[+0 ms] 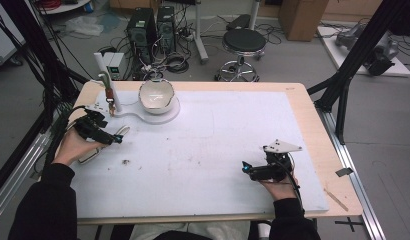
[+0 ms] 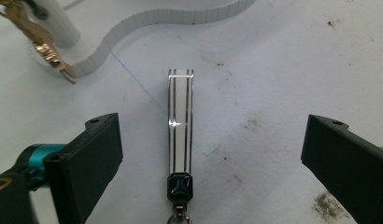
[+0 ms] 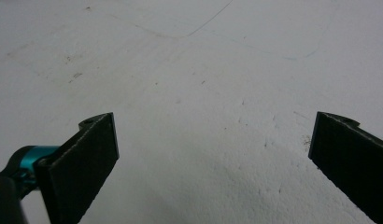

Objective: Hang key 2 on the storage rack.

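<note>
1. Key strap [image 2: 180, 123], white with two dark stripes, lies flat on the white mat [image 2: 273, 70] straight ahead of my left tongs [image 1: 116, 139], centred in the gap between the two jaws and touching neither. Its dark buckle end points back at me; the looped end points away.
2. My left tongs stand wide, with nothing gripped. To take the strap well, I judge I should come down level, keep it centred, and close across its narrow width near the buckle, where it should be stiffer, so the pads meet its edges without scraping the mat.
3. Ahead and to the left of those tongs stands a white post [image 2: 59, 23] with a brass key [image 2: 45, 46] hanging against it. The post rises from a white base [image 2: 133, 25] whose ribbed edge curves across the far side. Farther along the base sits a white bowl [image 1: 156, 94].
4. Off to the right, my right tongs [image 1: 246, 169] rest low over bare mat, jaws wide and holding nothing, well apart from the strap.
5. Hard to make out: the ring below the buckle is cut off by the bottom edge of the left gripper view. How the key hangs on the post is also out of frame. In the high view the strap [image 1: 122, 132] is a pale sliver beside my hand, too small to read.
</note>
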The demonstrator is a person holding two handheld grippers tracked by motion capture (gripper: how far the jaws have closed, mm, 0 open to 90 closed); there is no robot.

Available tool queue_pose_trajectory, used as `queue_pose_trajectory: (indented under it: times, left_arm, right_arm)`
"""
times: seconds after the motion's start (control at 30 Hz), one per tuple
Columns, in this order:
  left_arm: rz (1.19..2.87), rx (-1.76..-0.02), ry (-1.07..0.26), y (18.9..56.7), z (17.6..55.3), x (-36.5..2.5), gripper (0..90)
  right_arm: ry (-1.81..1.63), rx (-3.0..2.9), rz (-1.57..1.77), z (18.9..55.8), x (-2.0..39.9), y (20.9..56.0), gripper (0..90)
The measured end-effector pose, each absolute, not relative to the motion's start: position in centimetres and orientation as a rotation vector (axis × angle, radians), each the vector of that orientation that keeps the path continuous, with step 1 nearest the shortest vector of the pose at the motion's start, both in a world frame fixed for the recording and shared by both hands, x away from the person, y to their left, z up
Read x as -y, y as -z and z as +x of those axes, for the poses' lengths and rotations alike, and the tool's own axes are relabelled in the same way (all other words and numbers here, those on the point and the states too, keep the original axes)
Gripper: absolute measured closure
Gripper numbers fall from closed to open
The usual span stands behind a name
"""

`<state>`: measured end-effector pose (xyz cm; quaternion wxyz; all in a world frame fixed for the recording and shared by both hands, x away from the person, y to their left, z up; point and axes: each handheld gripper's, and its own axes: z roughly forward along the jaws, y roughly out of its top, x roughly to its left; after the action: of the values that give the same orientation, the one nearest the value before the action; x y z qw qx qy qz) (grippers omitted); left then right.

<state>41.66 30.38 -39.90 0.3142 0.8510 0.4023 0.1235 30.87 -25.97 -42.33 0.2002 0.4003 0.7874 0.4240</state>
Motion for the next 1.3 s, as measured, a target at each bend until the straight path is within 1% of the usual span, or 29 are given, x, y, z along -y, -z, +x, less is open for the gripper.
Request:
queue_pose_trajectory:
  times: [0.2, 0.3, 0.37, 0.53, 0.57, 0.6, 0.7, 0.77, 0.87, 0.93, 1.0, 1.07, 1.13, 1.2, 1.3]
  left_arm:
    - [2.254, -1.088, -0.317, 41.0, 42.6, -30.1, 9.3]
    - [2.247, -1.107, -0.347, 41.3, 42.9, -30.2, 17.4]
    - [2.229, -1.118, -0.336, 41.6, 43.3, -30.2, 19.1]
    - [2.196, -1.146, -0.335, 42.0, 43.8, -30.3, 28.3]
    - [2.199, -1.146, -0.338, 42.0, 43.8, -30.3, 31.5]
    - [2.196, -1.152, -0.34, 42.1, 43.9, -30.3, 31.5]
    - [2.195, -1.17, -0.36, 42.2, 44.0, -30.3, 38.1]
    - [2.183, -1.167, -0.361, 42.3, 44.0, -30.1, 40.8]
    - [2.159, -1.166, -0.37, 42.5, 44.2, -29.7, 42.8]
    - [2.154, -1.189, -0.386, 42.7, 44.4, -29.6, 48.2]
    - [2.147, -1.237, -0.389, 42.9, 44.6, -29.8, 65.4]
    - [2.142, -1.253, -0.348, 43.1, 44.7, -30.1, 73.3]
    - [2.147, -1.259, -0.353, 43.0, 44.7, -30.2, 73.8]
    - [2.167, -1.25, -0.385, 42.8, 44.5, -30.4, 73.9]
    - [2.158, -1.243, -0.383, 42.3, 44.3, -30.8, 74.1]
  right_arm:
    - [-1.179, -2.203, 1.115, 30.8, 25.8, 42.4, 0.6]
    - [-1.169, -2.204, 1.117, 30.9, 25.8, 42.4, 0.6]
    - [-1.164, -2.207, 1.117, 30.9, 25.8, 42.4, 0.6]
    - [-1.16, -2.205, 1.116, 30.9, 25.7, 42.4, 0.6]
    - [-1.158, -2.206, 1.114, 30.9, 25.8, 42.4, 0.5]
    - [-1.158, -2.204, 1.117, 30.9, 25.8, 42.4, 0.6]
    - [-1.155, -2.207, 1.117, 31.0, 25.8, 42.5, 0.6]
    - [-1.155, -2.211, 1.114, 31.0, 25.7, 42.5, 0.6]
    - [-1.158, -2.209, 1.111, 30.9, 25.7, 42.5, 0.6]
    - [-1.158, -2.21, 1.112, 30.9, 25.6, 42.5, 0.6]
    - [-1.153, -2.211, 1.112, 30.9, 25.6, 42.5, 0.6]
    - [-1.144, -2.211, 1.122, 31.0, 25.7, 42.5, 0.6]
    - [-1.151, -2.207, 1.126, 31.0, 25.7, 42.5, 0.6]
    - [-1.15, -2.204, 1.126, 31.0, 25.7, 42.5, 0.6]
    - [-1.149, -2.206, 1.121, 31.0, 25.8, 42.5, 0.6]
